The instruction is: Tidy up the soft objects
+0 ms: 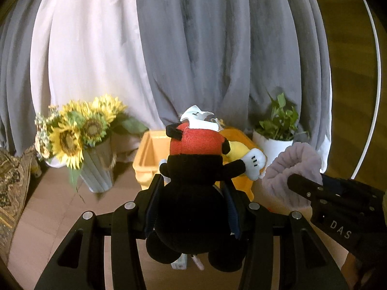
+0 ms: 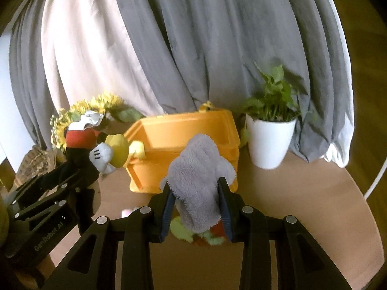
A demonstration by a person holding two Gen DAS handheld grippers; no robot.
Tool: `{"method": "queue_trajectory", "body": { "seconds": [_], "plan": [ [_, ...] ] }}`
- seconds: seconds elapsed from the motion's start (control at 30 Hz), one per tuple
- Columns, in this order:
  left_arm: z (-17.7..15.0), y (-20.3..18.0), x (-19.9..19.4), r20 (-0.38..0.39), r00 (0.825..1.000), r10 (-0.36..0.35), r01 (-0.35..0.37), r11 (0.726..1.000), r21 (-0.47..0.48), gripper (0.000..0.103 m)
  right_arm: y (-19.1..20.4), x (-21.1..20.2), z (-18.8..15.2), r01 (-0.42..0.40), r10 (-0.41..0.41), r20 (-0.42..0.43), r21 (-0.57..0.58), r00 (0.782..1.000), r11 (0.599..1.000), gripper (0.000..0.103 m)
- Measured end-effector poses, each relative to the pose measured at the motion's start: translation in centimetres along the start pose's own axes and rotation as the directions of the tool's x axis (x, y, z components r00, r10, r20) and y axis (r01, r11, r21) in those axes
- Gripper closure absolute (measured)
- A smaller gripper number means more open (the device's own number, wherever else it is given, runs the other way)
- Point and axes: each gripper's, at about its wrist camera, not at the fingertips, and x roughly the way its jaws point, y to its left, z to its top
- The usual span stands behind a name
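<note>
A black plush mouse toy (image 1: 193,193) with red shorts, white gloves and yellow shoes hangs upside down in the air, and my left gripper (image 1: 192,183) is shut on its body. It shows again at the left of the right wrist view, plush mouse (image 2: 82,140). A fluffy grey cloth (image 2: 198,183) is pinched between the pads of my right gripper (image 2: 197,188), which is shut on it. That grey cloth (image 1: 287,169) appears at the right of the left wrist view. Behind both stands an orange bin (image 2: 183,145), open on top.
A white pot with a green plant (image 2: 268,140) stands right of the bin. A ribbed vase of sunflowers (image 1: 96,169) stands left of it. Grey and white curtains (image 1: 193,48) hang behind. Small colourful soft items (image 2: 193,235) lie on the wooden table (image 2: 302,205) under my right gripper.
</note>
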Motion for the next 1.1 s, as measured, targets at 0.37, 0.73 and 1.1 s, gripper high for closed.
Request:
{"method": "queue_trajectory", "body": {
  "seconds": [0.37,0.73,1.1],
  "plan": [
    [2.9,0.9,0.5,0.083,0.996,0.016,-0.017,1.0,0.013,0.056,0.7,0.5,3.2,-0.02,0.02,0.093,-0.011,0.995,1.0,0.067],
    [5.5,1.8,2.0,0.151,0.988,0.026,-0.033,0.998,0.044,0.056,1.1,1.7,5.8,-0.024,0.027,0.16,-0.02,0.987,1.0,0.068],
    [7.5,2.6,5.8,0.173,0.984,0.033,-0.048,0.996,0.08,0.056,1.1,5.1,8.3,-0.019,0.025,0.162,-0.038,0.986,0.999,0.067]
  ]
}}
